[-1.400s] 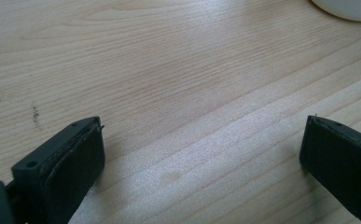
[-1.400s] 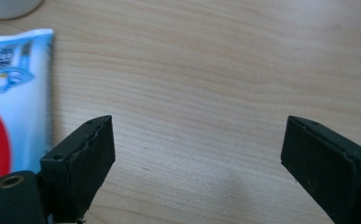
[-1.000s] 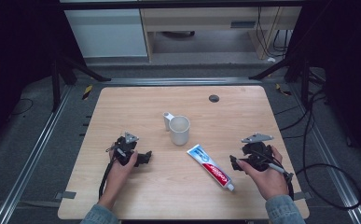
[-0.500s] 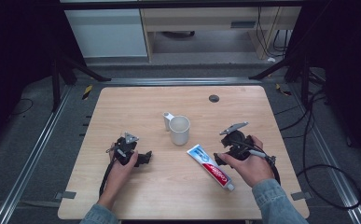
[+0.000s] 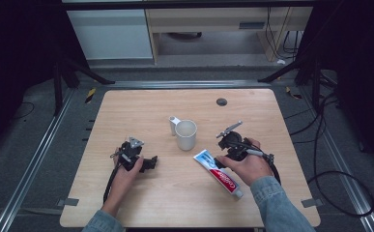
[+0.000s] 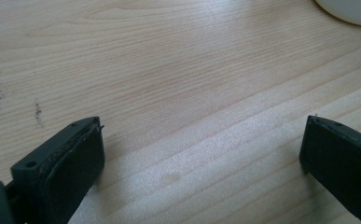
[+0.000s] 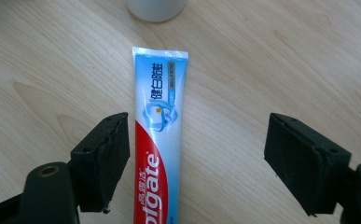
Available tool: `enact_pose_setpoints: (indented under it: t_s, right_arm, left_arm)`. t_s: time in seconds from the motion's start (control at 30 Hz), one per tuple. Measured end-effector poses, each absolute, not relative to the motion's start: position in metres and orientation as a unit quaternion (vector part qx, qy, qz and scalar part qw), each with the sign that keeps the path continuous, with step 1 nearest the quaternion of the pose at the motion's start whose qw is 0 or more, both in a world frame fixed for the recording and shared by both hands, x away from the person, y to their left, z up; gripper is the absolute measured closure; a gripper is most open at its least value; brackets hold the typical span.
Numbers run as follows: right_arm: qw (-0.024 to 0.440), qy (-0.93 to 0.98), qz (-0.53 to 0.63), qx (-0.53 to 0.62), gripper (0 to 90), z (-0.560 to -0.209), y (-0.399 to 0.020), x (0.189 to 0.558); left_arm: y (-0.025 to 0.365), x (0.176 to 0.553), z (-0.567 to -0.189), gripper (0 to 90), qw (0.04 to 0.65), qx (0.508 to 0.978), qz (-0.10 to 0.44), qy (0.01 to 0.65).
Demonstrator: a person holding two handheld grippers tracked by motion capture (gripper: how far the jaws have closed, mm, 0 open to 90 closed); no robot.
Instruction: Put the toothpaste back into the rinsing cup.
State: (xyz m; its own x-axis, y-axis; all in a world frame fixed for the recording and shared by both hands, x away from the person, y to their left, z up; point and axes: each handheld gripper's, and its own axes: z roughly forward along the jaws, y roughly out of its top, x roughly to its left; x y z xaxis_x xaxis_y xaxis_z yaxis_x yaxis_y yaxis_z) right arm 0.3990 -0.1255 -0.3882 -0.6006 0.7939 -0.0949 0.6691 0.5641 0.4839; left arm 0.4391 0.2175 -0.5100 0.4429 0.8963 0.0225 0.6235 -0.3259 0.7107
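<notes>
White, the mug (image 5: 186, 134) stands upright mid-desk (image 5: 141, 106) — its inside looks empty. The toothpaste tube (image 5: 218, 173) lies flat just beside it, between the right tongs (image 7: 194, 161), whose jaws have just been closing yet stand wide, not pressing it. The left tongs (image 6: 201, 154) gape wide over bare wood.

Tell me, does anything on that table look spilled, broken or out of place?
Nothing stands out. The toothpaste tube lies flat and whole on the table, the white mug stands upright, and nothing is spilled.
</notes>
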Motion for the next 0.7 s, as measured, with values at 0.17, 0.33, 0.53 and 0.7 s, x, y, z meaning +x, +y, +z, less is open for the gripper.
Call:
enact_pose_setpoints:
  t_s: [0.17, 0.33, 0.53, 0.7]
  right_arm:
    - [0.135, 0.879, 0.185, 0.418, 17.2, -0.395, -0.118, 0.405]
    - [0.129, 0.882, 0.181, 0.415, 14.6, -0.401, -0.110, 0.408]
    - [0.121, 0.889, 0.168, 0.408, 15.1, -0.408, -0.103, 0.411]
    - [0.110, 0.895, 0.167, 0.399, 19.1, -0.413, -0.093, 0.413]
  left_arm:
    - [0.217, 0.441, -0.510, 0.0, 0.321, 0.786, 0.213, 0.484]
    - [0.217, 0.442, -0.510, 0.0, 0.321, 0.786, 0.212, 0.483]
    - [0.217, 0.440, -0.510, 0.0, 0.321, 0.786, 0.213, 0.484]
    - [0.219, 0.435, -0.510, 0.0, 0.321, 0.786, 0.214, 0.484]
